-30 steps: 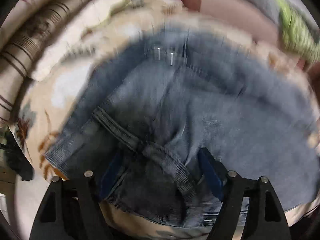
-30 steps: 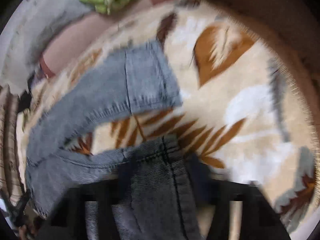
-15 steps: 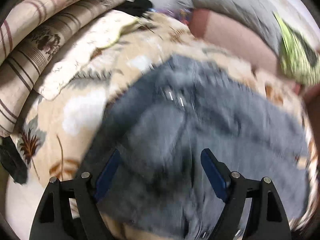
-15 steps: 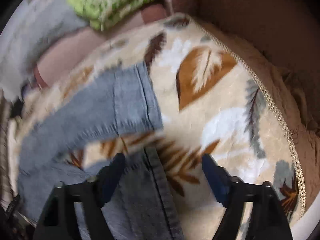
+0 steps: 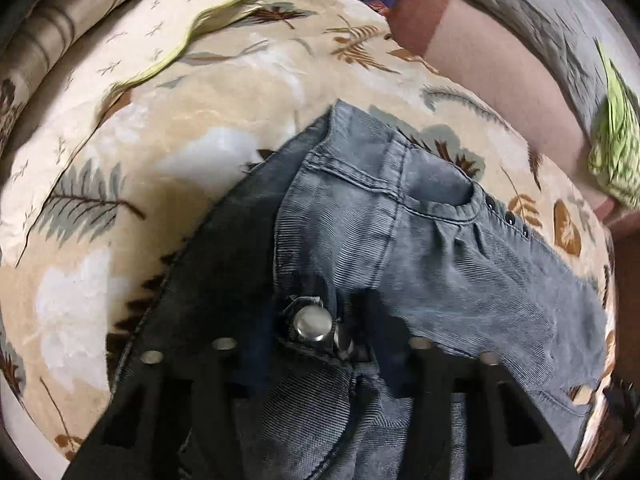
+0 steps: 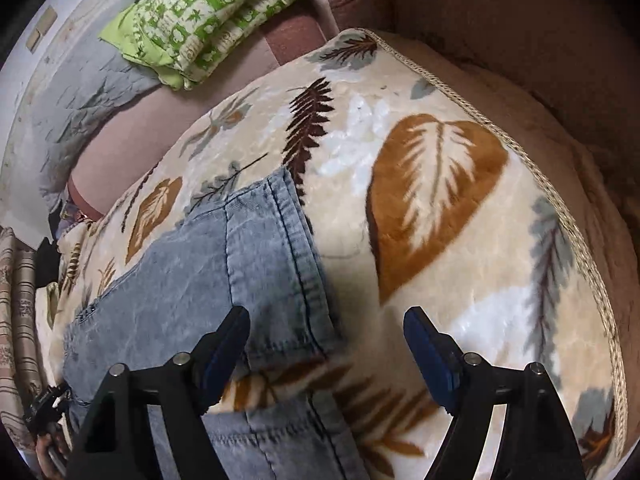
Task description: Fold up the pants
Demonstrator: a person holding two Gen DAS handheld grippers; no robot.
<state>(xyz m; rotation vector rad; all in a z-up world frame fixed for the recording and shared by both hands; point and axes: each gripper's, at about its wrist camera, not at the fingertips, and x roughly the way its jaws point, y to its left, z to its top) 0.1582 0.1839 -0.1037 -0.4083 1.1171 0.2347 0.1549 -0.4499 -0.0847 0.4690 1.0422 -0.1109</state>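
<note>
Grey-blue jeans (image 5: 420, 248) lie on a leaf-print blanket (image 5: 120, 208). In the left wrist view the waistband with its metal button (image 5: 313, 323) bunches up between the fingers of my left gripper (image 5: 316, 344), which looks shut on it; the pads are hidden by the denim. In the right wrist view my right gripper (image 6: 326, 356) is open and empty, above the hem of one jeans leg (image 6: 256, 264). The other leg's hem (image 6: 280, 436) lies lower, under the gripper.
A green patterned cloth (image 6: 208, 12) lies on the pink couch back (image 6: 288, 44). Striped cushions (image 5: 52, 36) and a cream pillow (image 5: 132, 52) are at the left. The blanket's corded edge (image 6: 560, 216) runs along the right, with brown upholstery beyond.
My left gripper, open half a second ago, has closed on the waistband by the button. My right gripper let go of the jeans leg, opened and moved over the far leg's hem.
</note>
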